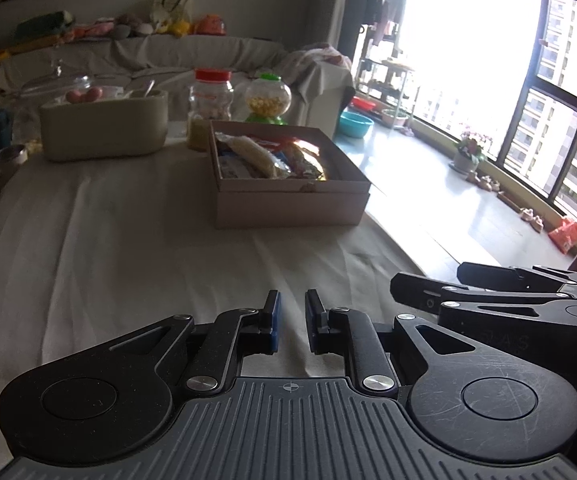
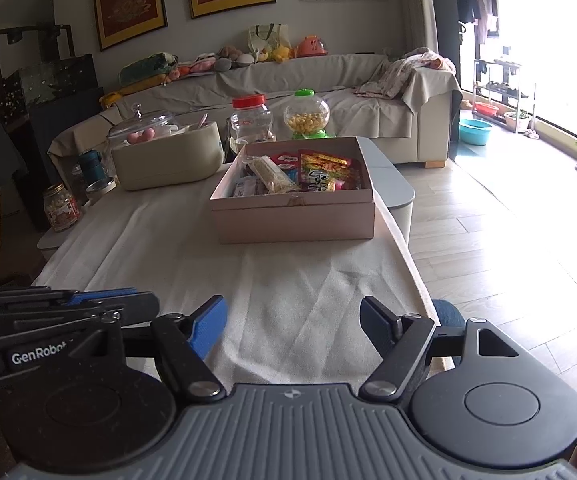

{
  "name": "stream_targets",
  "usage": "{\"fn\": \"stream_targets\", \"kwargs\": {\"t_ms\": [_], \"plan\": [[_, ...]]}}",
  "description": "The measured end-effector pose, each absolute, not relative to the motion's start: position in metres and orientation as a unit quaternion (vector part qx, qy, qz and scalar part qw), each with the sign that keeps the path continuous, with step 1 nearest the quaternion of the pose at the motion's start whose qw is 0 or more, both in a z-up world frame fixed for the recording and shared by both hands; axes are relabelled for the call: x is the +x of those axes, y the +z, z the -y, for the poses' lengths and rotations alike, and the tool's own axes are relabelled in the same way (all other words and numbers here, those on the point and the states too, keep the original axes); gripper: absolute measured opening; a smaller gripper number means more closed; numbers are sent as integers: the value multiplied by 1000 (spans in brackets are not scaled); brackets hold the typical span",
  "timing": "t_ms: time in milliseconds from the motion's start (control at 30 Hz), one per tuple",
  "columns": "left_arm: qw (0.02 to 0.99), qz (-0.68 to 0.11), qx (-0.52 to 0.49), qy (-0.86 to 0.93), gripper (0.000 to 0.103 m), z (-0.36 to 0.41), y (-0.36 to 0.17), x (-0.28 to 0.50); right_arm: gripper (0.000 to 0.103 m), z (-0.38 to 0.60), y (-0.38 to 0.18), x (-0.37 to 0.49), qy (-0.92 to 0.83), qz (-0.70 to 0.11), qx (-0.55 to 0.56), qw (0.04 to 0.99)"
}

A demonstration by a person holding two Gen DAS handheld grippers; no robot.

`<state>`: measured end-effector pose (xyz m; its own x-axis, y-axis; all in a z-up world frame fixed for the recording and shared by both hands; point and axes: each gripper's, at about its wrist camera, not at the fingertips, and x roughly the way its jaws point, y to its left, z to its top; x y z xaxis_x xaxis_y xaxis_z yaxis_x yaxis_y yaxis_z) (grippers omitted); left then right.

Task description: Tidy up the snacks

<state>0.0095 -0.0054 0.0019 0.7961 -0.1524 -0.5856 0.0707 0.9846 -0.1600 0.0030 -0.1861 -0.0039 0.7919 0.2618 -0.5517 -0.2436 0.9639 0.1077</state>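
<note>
An open beige cardboard box (image 2: 294,218) full of snack packets (image 2: 320,172) stands on the cloth-covered table (image 2: 192,248), toward its far right side; it also shows in the left wrist view (image 1: 288,208). My left gripper (image 1: 291,314) hovers low over the near end of the table, its jaws a narrow gap apart with nothing between them. My right gripper (image 2: 292,316) is wide open and empty, beside the left one, well short of the box. The right gripper shows at the right edge of the left wrist view (image 1: 428,292).
Behind the box stand a red-lidded clear jar (image 2: 252,122), a green candy dispenser (image 2: 306,116), a beige tub (image 2: 168,160) and a glass dome. Small jars (image 2: 61,208) sit at the table's left edge. A covered sofa (image 2: 328,100) lies beyond; the floor drops off to the right.
</note>
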Motion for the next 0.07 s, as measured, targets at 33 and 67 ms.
{"fn": "stream_targets", "kwargs": {"t_ms": [33,67], "plan": [[944,-316,-73,-52,17,0,1,13,86,186,-6,6,138,-285,12,949],[944,-318,-78,-45,17,-6,1,17,92,184,-9,13,145,-273,5,951]]}}
